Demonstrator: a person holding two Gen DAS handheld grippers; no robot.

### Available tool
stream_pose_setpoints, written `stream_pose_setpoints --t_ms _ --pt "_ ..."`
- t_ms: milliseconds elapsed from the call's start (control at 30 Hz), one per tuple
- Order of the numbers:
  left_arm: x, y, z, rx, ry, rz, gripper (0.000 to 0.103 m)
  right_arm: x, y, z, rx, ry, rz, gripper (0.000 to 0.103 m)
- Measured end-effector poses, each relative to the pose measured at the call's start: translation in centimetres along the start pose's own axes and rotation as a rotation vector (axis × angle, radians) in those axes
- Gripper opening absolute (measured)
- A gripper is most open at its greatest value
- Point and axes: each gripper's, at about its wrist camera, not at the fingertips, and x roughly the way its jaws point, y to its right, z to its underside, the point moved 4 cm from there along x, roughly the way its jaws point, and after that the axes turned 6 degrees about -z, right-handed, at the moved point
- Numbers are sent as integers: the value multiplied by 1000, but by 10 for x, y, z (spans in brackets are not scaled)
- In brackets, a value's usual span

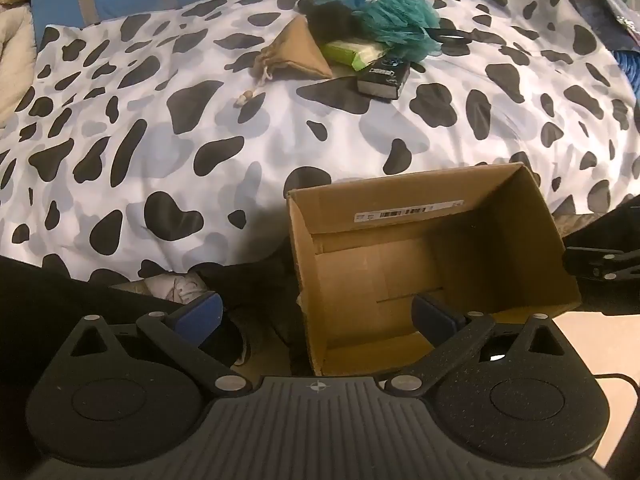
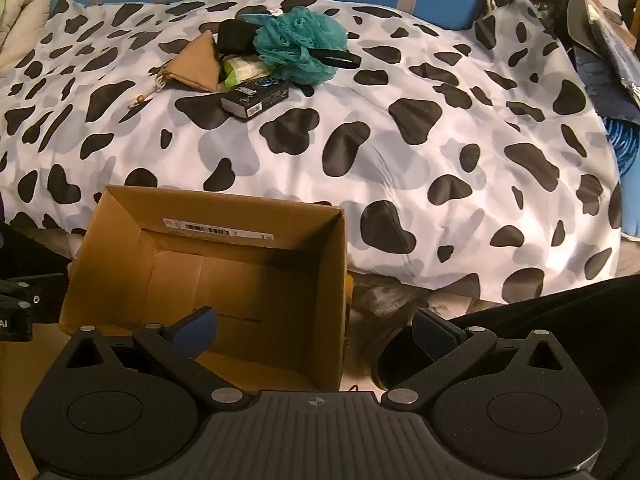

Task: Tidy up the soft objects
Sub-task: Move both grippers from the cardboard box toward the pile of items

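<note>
A: Status. Left hand-held gripper [image 1: 318, 312] has its jaws fully apart with nothing between them. Right hand-held gripper [image 2: 314, 326] is the same, wide and empty. Both tilt steeply down over the near edge of the bed.

B: Where do the soft things lie?

A: Clustered at the far side of the cow-print duvet [image 1: 160, 152]: a teal mesh bath pouf [image 2: 300, 42], a tan drawstring pouch [image 2: 198, 66], a green tissue pack [image 2: 244, 70] and a black fabric piece [image 2: 236, 36] behind them. A dark boxed item [image 2: 256, 98] touches the pile's near side; it looks rigid, so probably not part of the sort. The cardboard box [image 2: 336, 280] sits empty at the near edge, well apart from the pile.

B: Best first pick, then?

A: Judgement: the pouf. It sits on top and to the right, so the right gripper reaches it without crossing the box. Pinch the bulk of the mesh, not the black loop [image 2: 338, 60], which would slip.

B: Risks?

A: Mesh snagging the tissue pack beneath it. Lift straight up before carrying.
</note>
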Motion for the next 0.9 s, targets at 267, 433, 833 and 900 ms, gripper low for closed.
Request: stream_pose_setpoints --t_ms 267,433,833,900 --pt "-2 -2 -2 -6 -8 28 103 -5 -4 -6 -11 8 -92 103" --pt "0 -2 -7 -2 6 27 103 -6 -7 -10 -21 -6 -138 103" --pt "-2 13 -23 52 9 111 103 1 -1 -28 -64 -40 -191 103" --pt "1 13 -26 56 -11 111 103 2 2 -34 -79 -30 -174 103"
